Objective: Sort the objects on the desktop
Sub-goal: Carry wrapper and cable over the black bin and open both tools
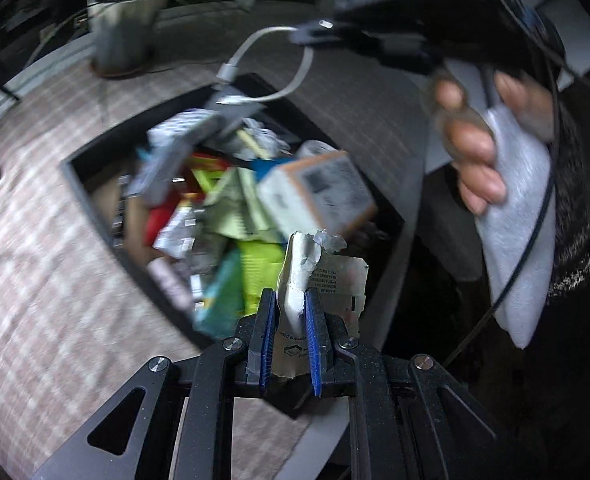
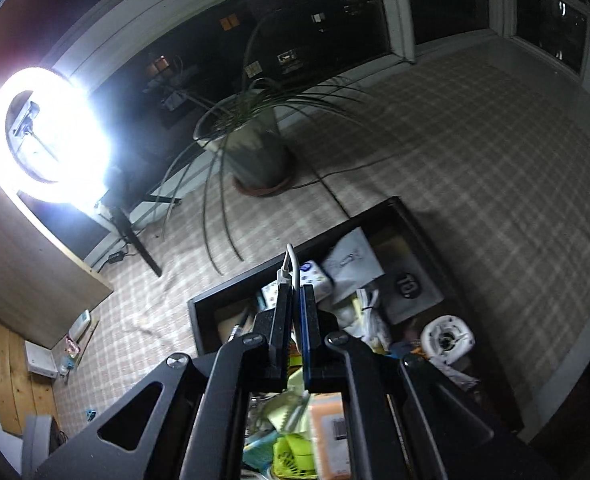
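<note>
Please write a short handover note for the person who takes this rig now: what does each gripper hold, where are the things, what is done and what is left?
Left gripper: shut on a torn paper wrapper, held above the black tray.
Right gripper: shut on a white cable, also over the tray.
Tray sits on the checked cloth, piled with mixed packets, including an orange-edged box and a white tape roll.
Done: two items picked up. Left: place both, then sort the pile. Where they go is not visible.

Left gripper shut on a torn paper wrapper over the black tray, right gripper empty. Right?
Not quite. The right gripper is not empty: the right wrist view shows it shut on a white cable. The left gripper does hold the torn paper wrapper over the black tray.
</note>
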{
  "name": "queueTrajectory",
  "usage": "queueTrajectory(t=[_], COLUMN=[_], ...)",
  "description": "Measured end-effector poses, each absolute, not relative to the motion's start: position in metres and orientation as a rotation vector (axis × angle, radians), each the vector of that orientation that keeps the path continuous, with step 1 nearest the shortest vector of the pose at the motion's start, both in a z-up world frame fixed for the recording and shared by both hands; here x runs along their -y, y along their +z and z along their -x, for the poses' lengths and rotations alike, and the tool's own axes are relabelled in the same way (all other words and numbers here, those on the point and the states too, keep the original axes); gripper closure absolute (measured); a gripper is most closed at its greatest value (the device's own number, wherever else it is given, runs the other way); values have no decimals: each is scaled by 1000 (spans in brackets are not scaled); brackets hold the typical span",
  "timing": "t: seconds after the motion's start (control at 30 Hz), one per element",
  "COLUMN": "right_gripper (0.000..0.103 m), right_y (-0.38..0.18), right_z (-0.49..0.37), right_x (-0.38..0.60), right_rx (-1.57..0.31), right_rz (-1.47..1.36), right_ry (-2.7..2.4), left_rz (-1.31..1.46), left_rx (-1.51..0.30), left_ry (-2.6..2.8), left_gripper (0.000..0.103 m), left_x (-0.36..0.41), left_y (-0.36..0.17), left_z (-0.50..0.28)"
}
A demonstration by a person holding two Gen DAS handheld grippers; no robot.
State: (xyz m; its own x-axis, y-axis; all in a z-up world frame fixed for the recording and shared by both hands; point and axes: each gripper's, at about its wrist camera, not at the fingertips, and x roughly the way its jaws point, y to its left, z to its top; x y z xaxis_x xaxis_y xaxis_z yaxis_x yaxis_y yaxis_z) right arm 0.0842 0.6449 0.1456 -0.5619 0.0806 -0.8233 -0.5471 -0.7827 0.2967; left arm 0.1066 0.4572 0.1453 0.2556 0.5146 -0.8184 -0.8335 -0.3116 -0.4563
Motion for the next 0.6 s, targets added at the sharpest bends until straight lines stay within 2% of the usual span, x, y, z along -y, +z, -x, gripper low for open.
queueTrajectory(t=[0.07, 0.1, 0.13, 0.17, 0.2, 0.23, 0.27, 0.6], right_gripper=[99, 98, 96, 86, 78, 63, 59, 58], right_y=[144, 143, 142, 141, 138, 135, 135, 139], right_z=[-87, -87, -89, -89, -89, -90, -92, -80], right_x=[-649, -651, -654, -656, -659, -662, -662, -642], right_rx=[-763, -759, -754, -754, -757, -763, -765, -739], right_rz=[1209, 1209, 1209, 1216, 1241, 1248, 1239, 1270], right_ry=[2354, 2347, 2339, 2329, 2302, 2279, 2272, 2326], left_rz=[1297, 1310, 1326, 1338, 1337, 1335, 1338, 1372], left_rx=[-337, -333, -328, -315, -307, -309, -312, -281], left_ry=[1352, 1340, 1342, 1356, 1376, 1394, 1407, 1557], left_gripper=[84, 75, 57, 51, 50, 50, 50, 51], left_x=[-465, -466, -467, -465, -462, -460, -458, -419], left_y=[145, 142, 140, 137, 136, 135, 134, 135], left_z=[-115, -118, -118, -117, -114, -111, -108, -69])
